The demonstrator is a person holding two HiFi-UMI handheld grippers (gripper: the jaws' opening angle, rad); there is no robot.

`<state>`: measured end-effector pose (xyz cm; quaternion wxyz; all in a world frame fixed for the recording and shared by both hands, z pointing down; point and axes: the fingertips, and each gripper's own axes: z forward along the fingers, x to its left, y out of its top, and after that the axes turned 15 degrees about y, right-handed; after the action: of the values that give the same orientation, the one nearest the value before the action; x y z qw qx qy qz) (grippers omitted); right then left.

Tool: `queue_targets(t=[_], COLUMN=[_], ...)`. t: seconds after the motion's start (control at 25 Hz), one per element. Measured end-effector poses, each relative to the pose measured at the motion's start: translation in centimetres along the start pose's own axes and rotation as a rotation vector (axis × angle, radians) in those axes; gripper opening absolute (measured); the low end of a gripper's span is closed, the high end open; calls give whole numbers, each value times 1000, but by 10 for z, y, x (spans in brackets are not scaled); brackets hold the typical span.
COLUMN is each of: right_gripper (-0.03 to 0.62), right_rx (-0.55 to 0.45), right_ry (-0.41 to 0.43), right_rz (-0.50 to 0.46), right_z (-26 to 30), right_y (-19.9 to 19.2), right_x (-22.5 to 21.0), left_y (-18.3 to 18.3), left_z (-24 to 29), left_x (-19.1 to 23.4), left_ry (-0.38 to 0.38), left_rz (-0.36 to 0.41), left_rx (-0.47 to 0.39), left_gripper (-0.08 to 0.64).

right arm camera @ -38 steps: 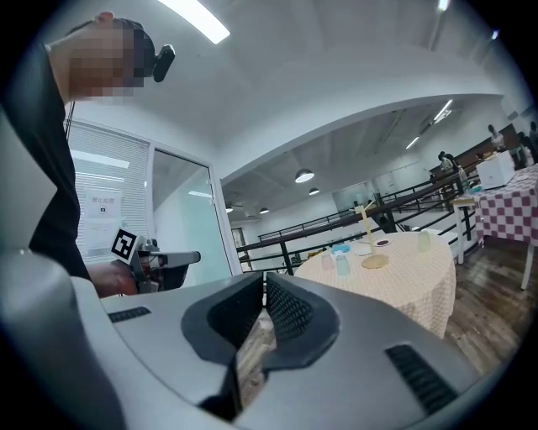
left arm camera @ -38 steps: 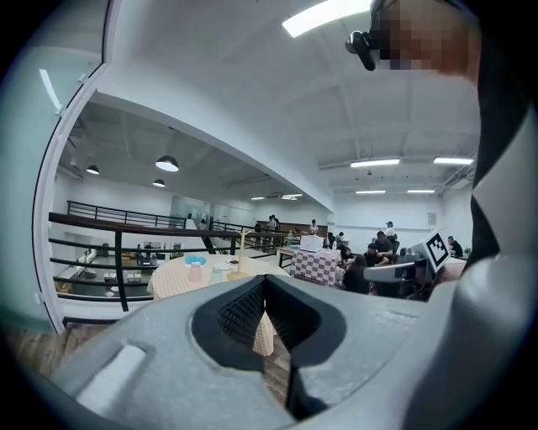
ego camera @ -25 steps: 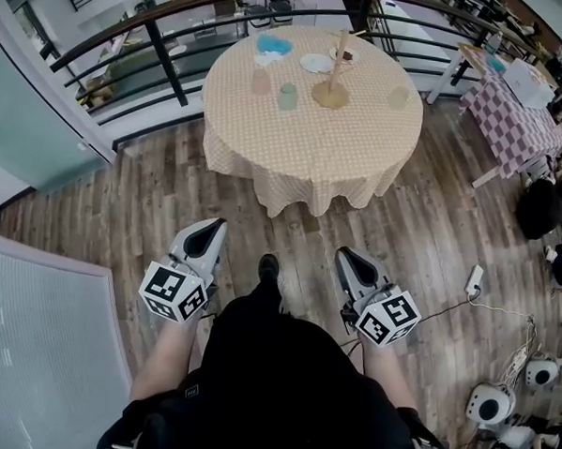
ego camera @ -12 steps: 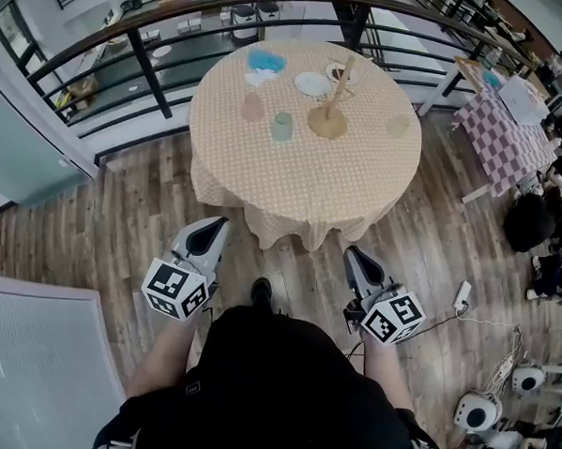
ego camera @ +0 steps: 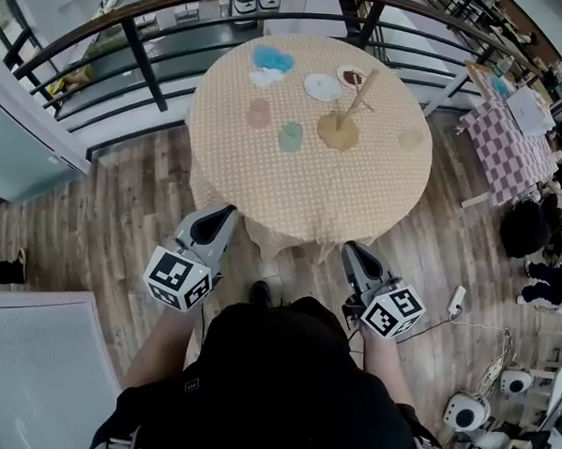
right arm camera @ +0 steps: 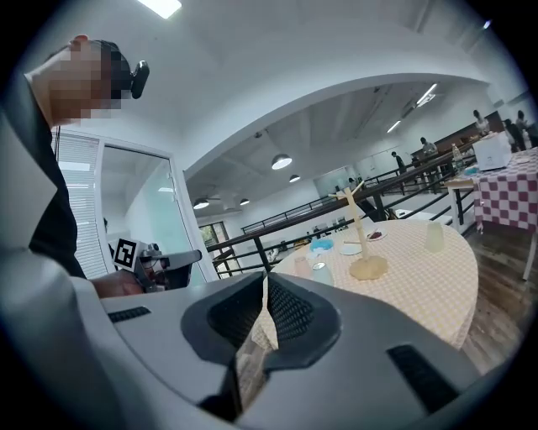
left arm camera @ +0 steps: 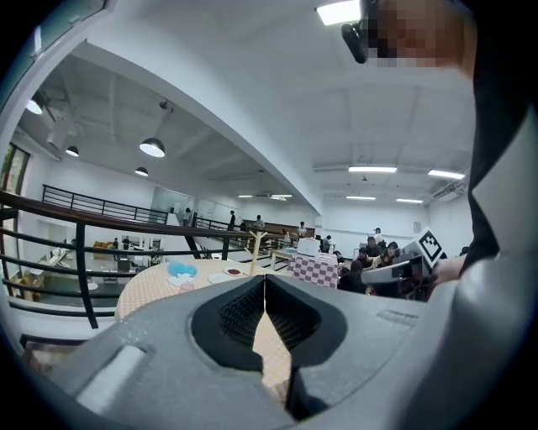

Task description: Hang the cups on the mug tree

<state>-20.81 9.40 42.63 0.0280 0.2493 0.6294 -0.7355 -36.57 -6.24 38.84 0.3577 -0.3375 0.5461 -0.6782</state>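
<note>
A wooden mug tree (ego camera: 348, 119) (right arm camera: 361, 239) stands on a round table with a checked cloth (ego camera: 264, 185). On the cloth stand a pink cup (ego camera: 259, 113), a green cup (ego camera: 290, 137) and a pale yellow cup (ego camera: 411, 139) (right arm camera: 434, 237). My left gripper (ego camera: 227, 211) is shut and empty, at the table's near edge on the left. Also shut and empty, my right gripper (ego camera: 348, 249) is at the near edge on the right. Both are well short of the cups. In the left gripper view the mug tree (left arm camera: 255, 249) shows far off.
A white plate (ego camera: 322, 87), a small dish (ego camera: 352, 76) and a blue cloth (ego camera: 272, 59) lie at the table's far side. A black railing (ego camera: 139, 57) runs behind. A checked table (ego camera: 517, 119) and seated people are at the right; cables and devices (ego camera: 464, 407) lie on the floor.
The person has walked toward the round table; both grippers have come up to its near edge, still shut and empty. The table looms larger.
</note>
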Motion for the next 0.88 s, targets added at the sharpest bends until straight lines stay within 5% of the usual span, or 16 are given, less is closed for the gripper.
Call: queue_targets(t=[0.4,0.88], right_gripper=[18,18], right_rx=[22,19], right_ry=[21,100], right_rz=[18,22], right_z=[30,36], right_y=[10,61], right_x=[-51,-164], left_y=[-6,6], left_z=[66,174], left_x=[1,-21], left_ry=[-15,24], left_rz=[3,-31], left_rx=[36,84], left_gripper=[8,9])
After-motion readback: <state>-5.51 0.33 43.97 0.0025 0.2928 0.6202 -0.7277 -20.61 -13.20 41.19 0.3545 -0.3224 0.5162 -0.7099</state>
